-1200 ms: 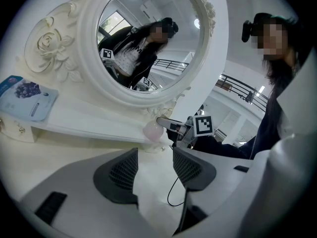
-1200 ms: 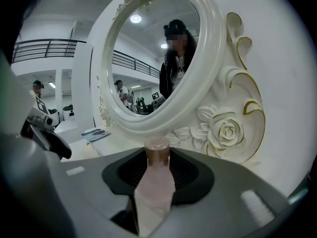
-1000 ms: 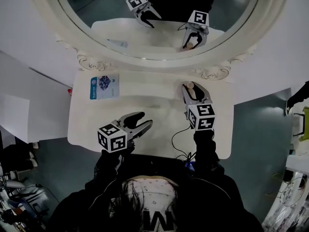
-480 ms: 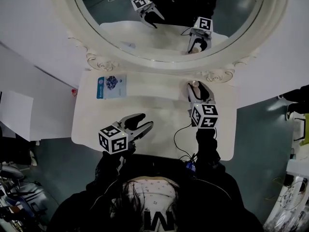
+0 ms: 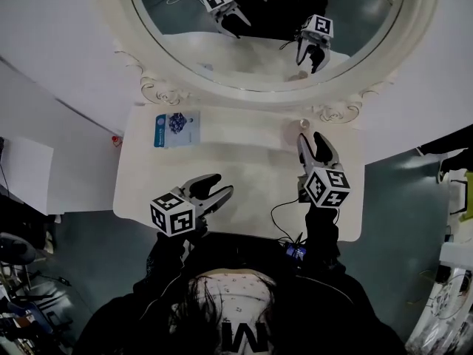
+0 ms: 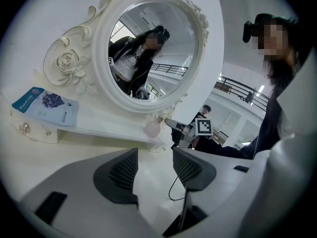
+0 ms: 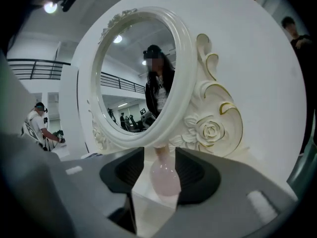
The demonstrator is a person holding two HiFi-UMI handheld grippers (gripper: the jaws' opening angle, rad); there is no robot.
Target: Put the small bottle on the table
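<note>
One small bottle (image 5: pixel 304 123), pink and round, stands upright on the low shelf (image 6: pixel 99 128) of the table (image 5: pixel 222 161), right under the mirror (image 5: pixel 259 35). What is inside it, I cannot tell. The right gripper (image 5: pixel 311 140) has just been opening its jaws; they are wide apart, with the bottle (image 7: pixel 164 177) just past their tips and not touched. The left gripper (image 5: pixel 214 191) is also spread open, with nothing in it. A blue packet (image 5: pixel 176 128) lies flat at the shelf's other end.
</note>
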